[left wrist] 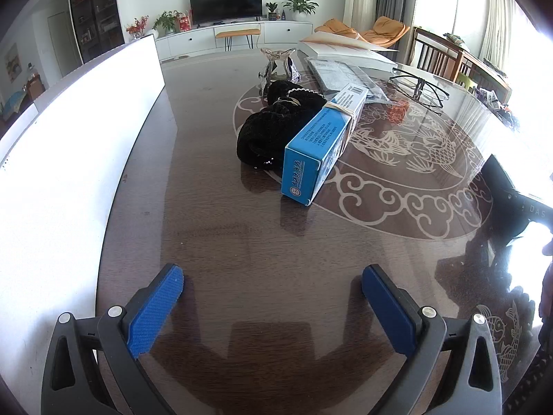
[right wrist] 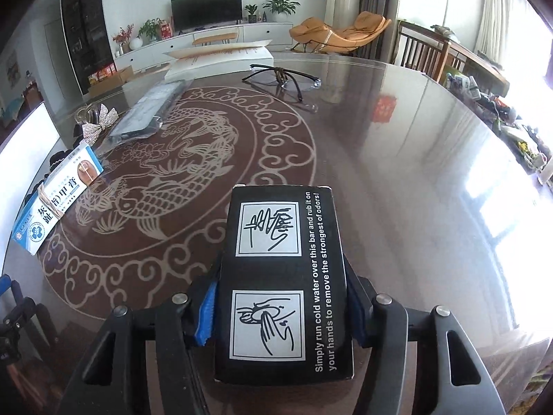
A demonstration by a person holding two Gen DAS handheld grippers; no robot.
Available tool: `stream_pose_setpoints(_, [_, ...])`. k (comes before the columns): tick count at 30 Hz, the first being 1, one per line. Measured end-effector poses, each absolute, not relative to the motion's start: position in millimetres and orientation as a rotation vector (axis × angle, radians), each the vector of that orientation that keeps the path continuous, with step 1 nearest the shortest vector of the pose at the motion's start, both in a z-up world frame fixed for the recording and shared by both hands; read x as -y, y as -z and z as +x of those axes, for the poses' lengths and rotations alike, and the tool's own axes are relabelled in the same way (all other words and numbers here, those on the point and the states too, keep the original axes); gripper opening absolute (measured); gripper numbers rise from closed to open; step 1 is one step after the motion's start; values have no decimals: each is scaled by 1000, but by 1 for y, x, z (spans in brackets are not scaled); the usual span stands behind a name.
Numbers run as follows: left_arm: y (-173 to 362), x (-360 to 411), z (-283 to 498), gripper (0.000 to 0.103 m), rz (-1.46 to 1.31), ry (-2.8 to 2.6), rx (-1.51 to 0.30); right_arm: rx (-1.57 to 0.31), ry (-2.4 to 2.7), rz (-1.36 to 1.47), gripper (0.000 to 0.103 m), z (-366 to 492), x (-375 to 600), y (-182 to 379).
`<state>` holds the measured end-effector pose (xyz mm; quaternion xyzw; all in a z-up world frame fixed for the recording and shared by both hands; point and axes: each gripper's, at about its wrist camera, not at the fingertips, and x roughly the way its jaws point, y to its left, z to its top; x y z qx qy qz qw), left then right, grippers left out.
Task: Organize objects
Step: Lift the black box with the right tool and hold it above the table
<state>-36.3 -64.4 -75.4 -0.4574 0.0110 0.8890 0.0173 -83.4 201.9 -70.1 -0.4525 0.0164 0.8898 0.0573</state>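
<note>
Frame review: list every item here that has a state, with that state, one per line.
Left tongs: open, empty, above the table.
Right tongs: shut on the black box.
Blue box: closed, rubber-banded, propped on the black fabric.
Glasses: unfolded, lying on the table.
TV: off.

Black tongs (left wrist: 272, 306), blue ribbed pads (left wrist: 155, 311), silver screws (left wrist: 115, 311).
</note>
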Motion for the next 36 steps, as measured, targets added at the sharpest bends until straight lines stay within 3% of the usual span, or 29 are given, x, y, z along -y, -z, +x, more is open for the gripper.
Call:
stream_pose_setpoints(6, [76,64,-36,103,-1421,-2762,-34,-79,-2687,-1331,62,-76,-217,70])
stream_pose_setpoints(8, [76,64,-37,103,-1422,-2762,-34,-90,-2682,-1339,85,-76,-217,72])
stream_pose_setpoints(14, [76,64,-37,103,-1421,-2763,-34,-80,-2680,-1366,95,-79,-214,75])
stream_pose_setpoints(27, [39,30,-93,103,-1259,-2795,-136,-78,-2685,-1384,102,-79,-213,77])
stream_pose_setpoints(28, [42,27,-100,87,-1280,-2802,-166,-78,-2685,-1384,102,-79,-213,78])
stream_pose_setpoints(29, [47,23,-104,53,-1303,-2801,-178,-78,-2685,-1384,102,-79,-213,78])
stream_pose_setpoints(30, [51,22,-106,36,-1327,-2794,-171,-78,-2685,-1384,102,-79,-213,78])
stream_pose_setpoints(32, [54,22,-101,22,-1292,-2748,-82,-78,-2685,-1384,102,-79,-213,78])
stream_pose_setpoints(36, [55,19,-68,21,-1243,-2672,-23,-77,-2685,-1384,102,-79,-213,78])
